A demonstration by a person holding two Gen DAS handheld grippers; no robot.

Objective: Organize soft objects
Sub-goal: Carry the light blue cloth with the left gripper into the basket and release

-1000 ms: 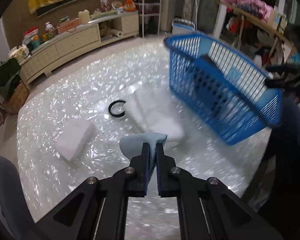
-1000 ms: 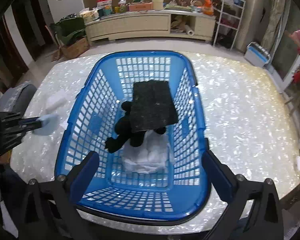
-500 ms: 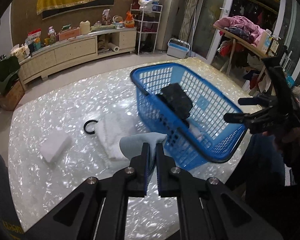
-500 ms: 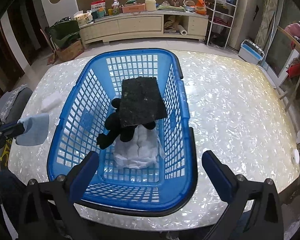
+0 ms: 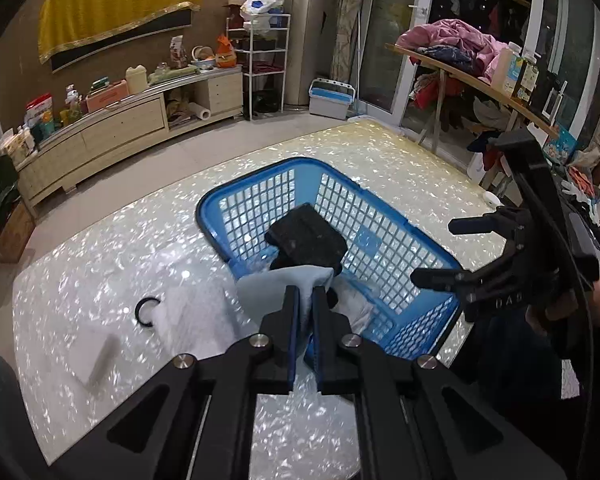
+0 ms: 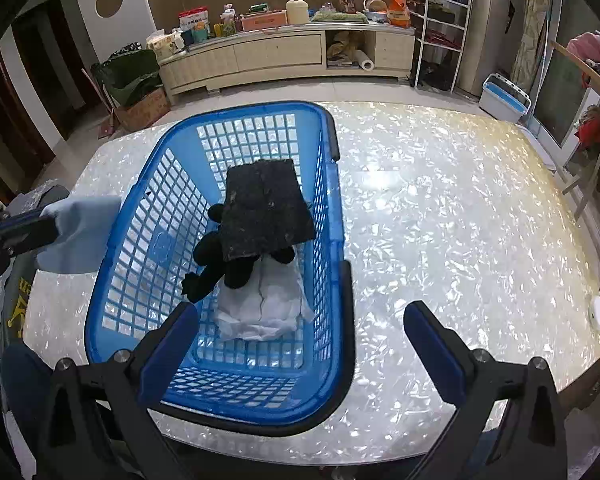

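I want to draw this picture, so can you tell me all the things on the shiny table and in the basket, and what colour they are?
basket: one, blue, on the table.
black pad: one, black, flat, topmost in the basket.
black plush: one, black, under the pad in the basket.
white cloth: one, white, crumpled, at the basket's bottom.
pale blue cloth: one, light blue, held outside the basket's left wall.
white towel: one, white, on the table.
white block: one, white, on the table.
black ring: one, black, beside the towel.
table: one, pearly white.
left gripper: closed on the pale blue cloth.
right gripper: open, over the basket's near rim.
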